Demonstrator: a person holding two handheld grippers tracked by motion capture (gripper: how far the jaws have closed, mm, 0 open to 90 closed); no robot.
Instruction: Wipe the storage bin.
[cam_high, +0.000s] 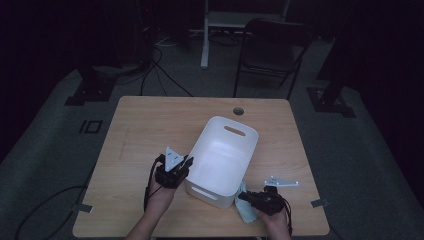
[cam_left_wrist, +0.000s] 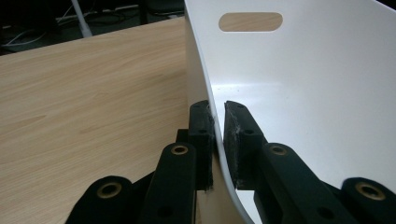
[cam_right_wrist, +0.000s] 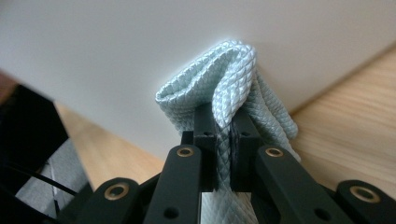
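White bin (cam_left_wrist: 299, 93) wall pinched by left tool (cam_left_wrist: 218, 135), pale cloth (cam_right_wrist: 229, 79) pinched by right tool (cam_right_wrist: 223, 140), beside bin on surface (cam_high: 150, 130)

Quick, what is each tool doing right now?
Left tool: closed on the white bin wall.
Right tool: closed on the pale blue cloth.

Bin (cam_high: 223, 155): smooth white plastic, faintly glossy inside. Cloth (cam_right_wrist: 233, 79): pale mint fabric, quilted diamond weave, soft sheen. Table (cam_high: 150, 130): your matt light wood-grain top. Jaw pads (cam_left_wrist: 236, 140): rough black, matt plastic arms.
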